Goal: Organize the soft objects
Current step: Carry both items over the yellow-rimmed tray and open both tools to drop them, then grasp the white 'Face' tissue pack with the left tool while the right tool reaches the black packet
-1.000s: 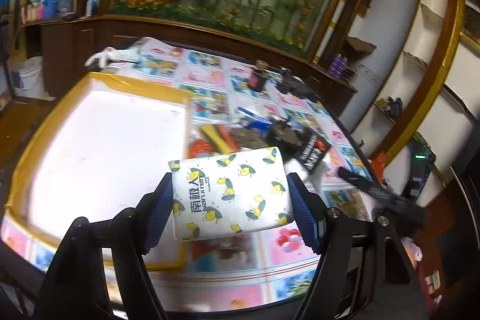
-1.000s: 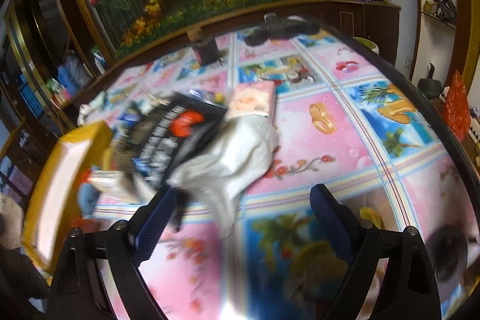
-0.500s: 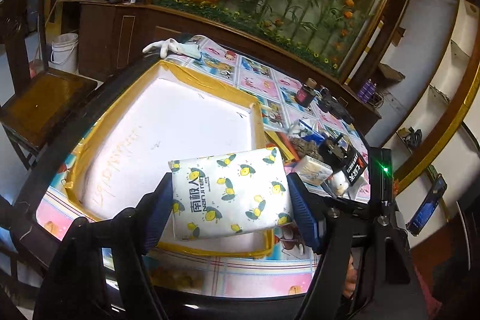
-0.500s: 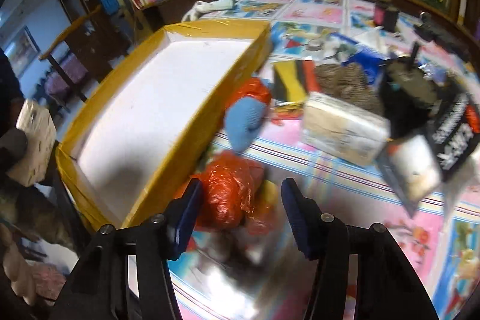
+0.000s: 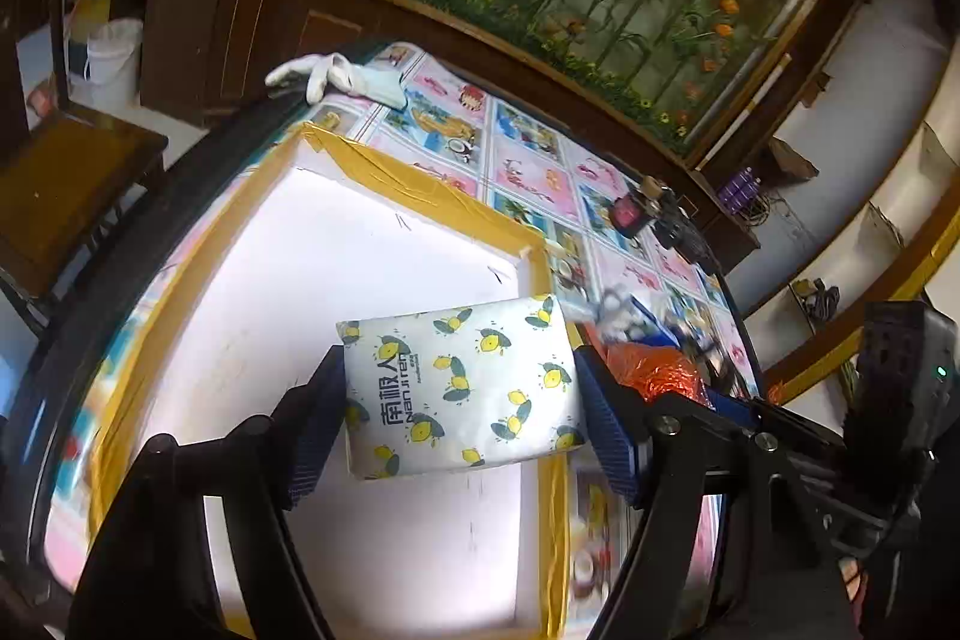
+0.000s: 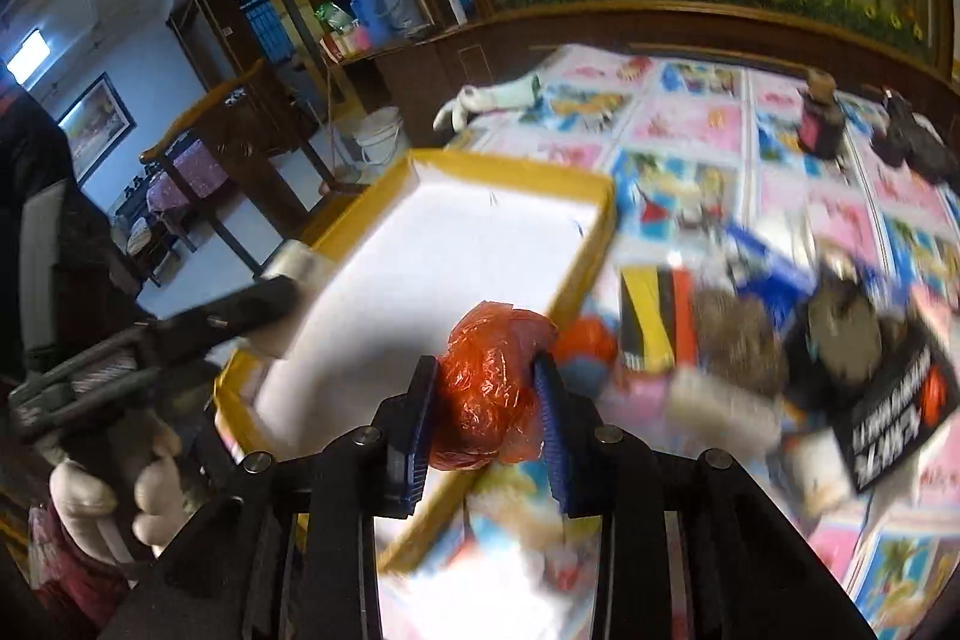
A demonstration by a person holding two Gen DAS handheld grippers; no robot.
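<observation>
My left gripper [image 5: 459, 400] is shut on a white tissue pack with lemon print [image 5: 462, 385] and holds it above the white, yellow-rimmed tray [image 5: 420, 187]. My right gripper [image 6: 487, 415] is shut on a crumpled orange plastic bag [image 6: 487, 394], lifted over the tray's near right rim [image 6: 579, 274]. The orange bag also shows in the left wrist view [image 5: 657, 370], just right of the tray. The left gripper's body [image 6: 180, 334] shows at the left of the right wrist view.
A pile of loose items [image 6: 780, 334] lies right of the tray: a black packet [image 6: 900, 412], a yellow-red-black item [image 6: 654, 322], a blue soft item [image 6: 585, 370]. White gloves [image 5: 333, 73] lie at the table's far corner. A dark jar [image 6: 819, 124] stands at the back.
My right gripper has closed on the orange bag and lifted it toward the tray. My left gripper has carried the tissue pack further over the tray.
</observation>
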